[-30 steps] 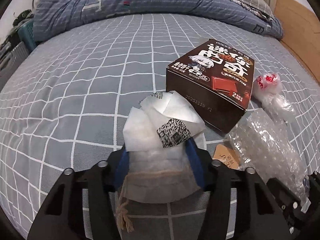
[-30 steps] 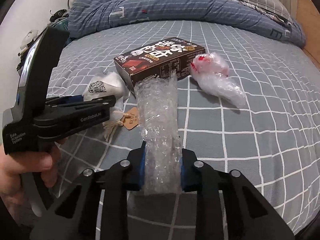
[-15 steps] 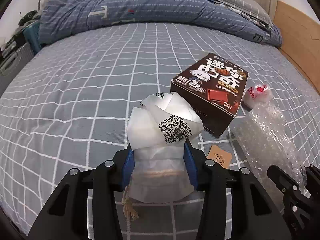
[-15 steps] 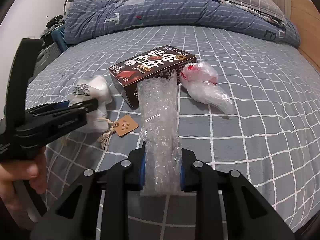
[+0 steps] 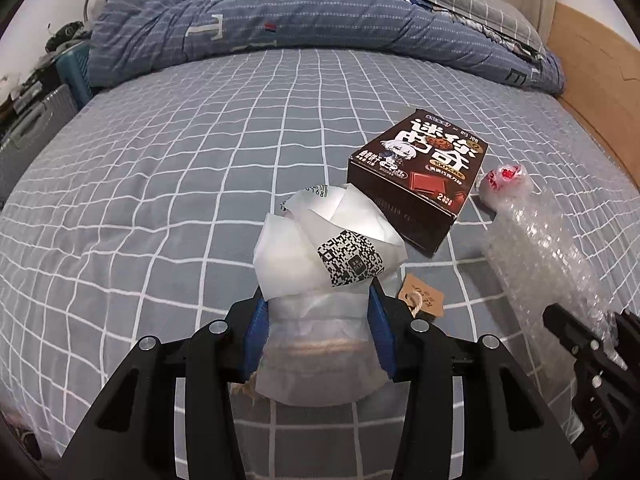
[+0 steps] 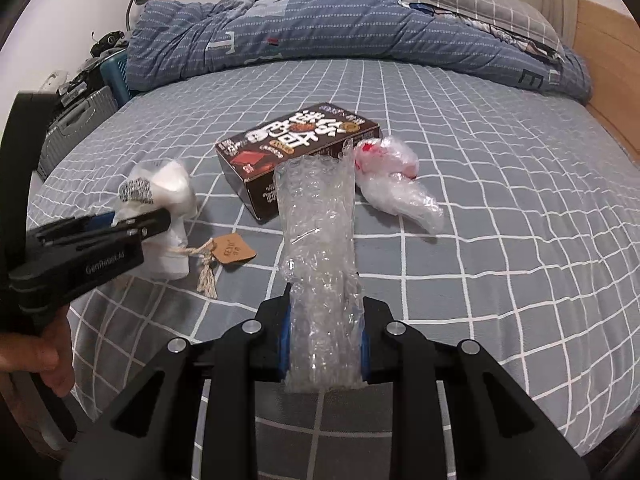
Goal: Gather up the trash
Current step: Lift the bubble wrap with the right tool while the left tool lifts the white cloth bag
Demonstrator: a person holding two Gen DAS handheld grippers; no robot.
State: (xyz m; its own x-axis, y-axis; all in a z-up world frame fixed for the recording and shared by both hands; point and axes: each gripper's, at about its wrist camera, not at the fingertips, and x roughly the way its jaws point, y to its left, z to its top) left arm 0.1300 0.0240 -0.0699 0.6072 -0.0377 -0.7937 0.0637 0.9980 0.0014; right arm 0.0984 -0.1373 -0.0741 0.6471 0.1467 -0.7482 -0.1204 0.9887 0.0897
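A white pouch (image 5: 320, 320) with a square code label on its crumpled top is clamped between the blue pads (image 5: 256, 332) of the left gripper (image 5: 318, 332), the jaws closed in against its sides; a frayed cord hangs from its lower edge and a brown paper tag (image 5: 424, 298) is seen just to its right. In the right wrist view the same pouch (image 6: 168, 208) is seen beside the left gripper (image 6: 120, 232), with the tag (image 6: 234, 250) and a tassel lying on the bed (image 6: 500, 220). A roll of bubble wrap (image 6: 320, 264) is pinched between the pads of the right gripper (image 6: 324, 344), the jaws drawn in tight on its lower part while the upper part stands up and leans slightly away. The bubble wrap (image 5: 544, 252) is also seen at the right edge of the left wrist view, above the right gripper (image 5: 584, 344). On the grey checked bed (image 5: 160, 184) a dark brown box (image 5: 420, 172) with white lettering lies flat, beyond both held items. A crumpled clear bag (image 6: 396, 184) with red marks rests on the sheet just to the right of the box. A blue quilt (image 6: 320, 28) is heaped along the far end of the bed.
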